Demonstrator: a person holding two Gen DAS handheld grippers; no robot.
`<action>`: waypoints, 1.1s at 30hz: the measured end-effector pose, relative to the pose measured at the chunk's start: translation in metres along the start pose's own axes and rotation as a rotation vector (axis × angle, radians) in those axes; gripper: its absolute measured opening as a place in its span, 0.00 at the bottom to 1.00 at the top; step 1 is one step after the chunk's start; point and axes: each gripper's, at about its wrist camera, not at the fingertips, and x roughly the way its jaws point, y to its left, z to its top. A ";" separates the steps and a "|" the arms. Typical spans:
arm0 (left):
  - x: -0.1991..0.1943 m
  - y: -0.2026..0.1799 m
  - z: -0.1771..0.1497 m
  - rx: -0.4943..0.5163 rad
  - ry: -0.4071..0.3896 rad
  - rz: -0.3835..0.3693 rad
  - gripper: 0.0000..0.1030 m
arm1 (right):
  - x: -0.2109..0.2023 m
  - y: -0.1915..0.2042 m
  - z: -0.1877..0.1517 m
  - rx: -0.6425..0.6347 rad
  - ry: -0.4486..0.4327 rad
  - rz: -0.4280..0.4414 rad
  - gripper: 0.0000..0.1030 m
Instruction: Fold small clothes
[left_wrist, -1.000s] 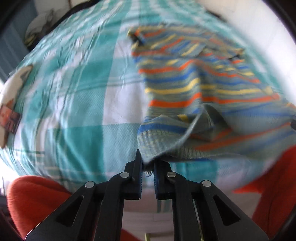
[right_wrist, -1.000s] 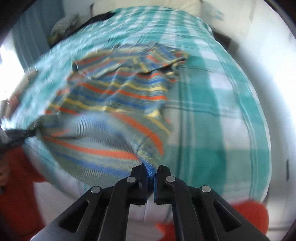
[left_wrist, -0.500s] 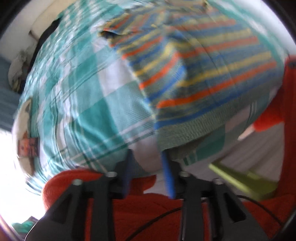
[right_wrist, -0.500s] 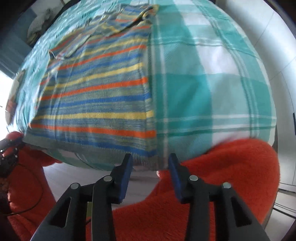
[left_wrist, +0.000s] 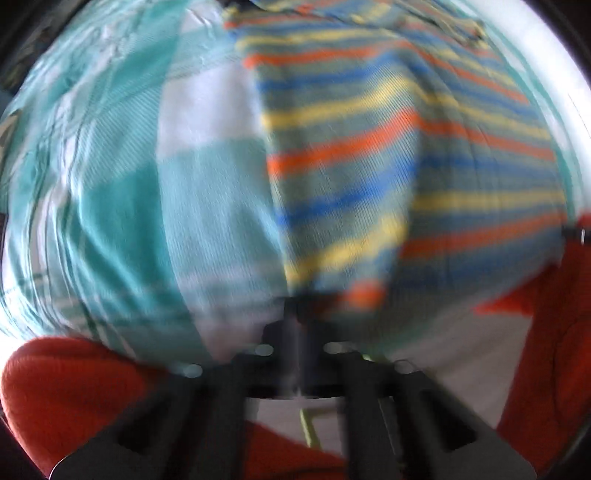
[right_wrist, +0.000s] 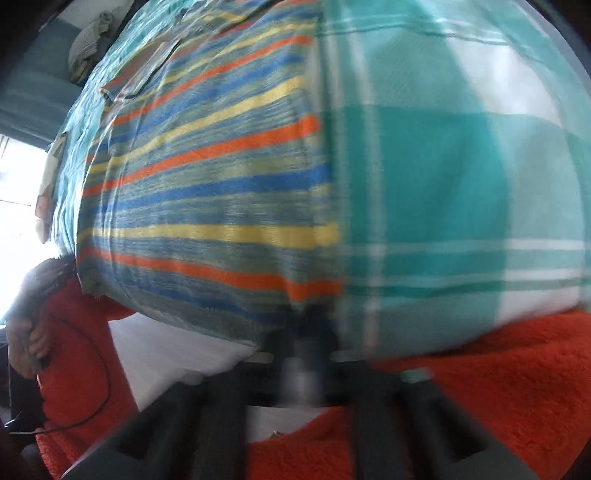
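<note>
Claws both pressed together: left claw (left_wrist: 297, 314) pinching striped shirt (left_wrist: 388, 166) hem corner, right claw (right_wrist: 314, 325) pinching opposite hem corner. Jaws spread half a second ago, just closed again. Shirt now flat on checked bedsheet (right_wrist: 461, 166), long axis toward upper frame, hem nearest cameras.

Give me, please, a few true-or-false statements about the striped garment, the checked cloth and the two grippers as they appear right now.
1. The striped garment lies spread on the teal checked cloth. True.
2. The garment is plain white. False: it has orange, blue and yellow stripes.
3. The left gripper has its jaws wide open. False: they are closed, at the garment's near corner.
4. The right gripper is closed at the garment's near edge. True.
5. Orange fleece sleeves show near the grippers. True.
</note>
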 end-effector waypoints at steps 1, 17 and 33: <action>-0.002 0.000 -0.007 0.009 0.002 0.026 0.03 | -0.008 -0.005 -0.003 0.009 -0.013 0.005 0.02; 0.005 0.004 0.033 -0.060 -0.092 0.004 0.38 | -0.035 -0.022 0.019 0.072 -0.150 0.055 0.45; -0.015 0.042 0.006 -0.157 -0.135 -0.015 0.52 | -0.001 0.005 0.029 -0.016 -0.048 -0.106 0.20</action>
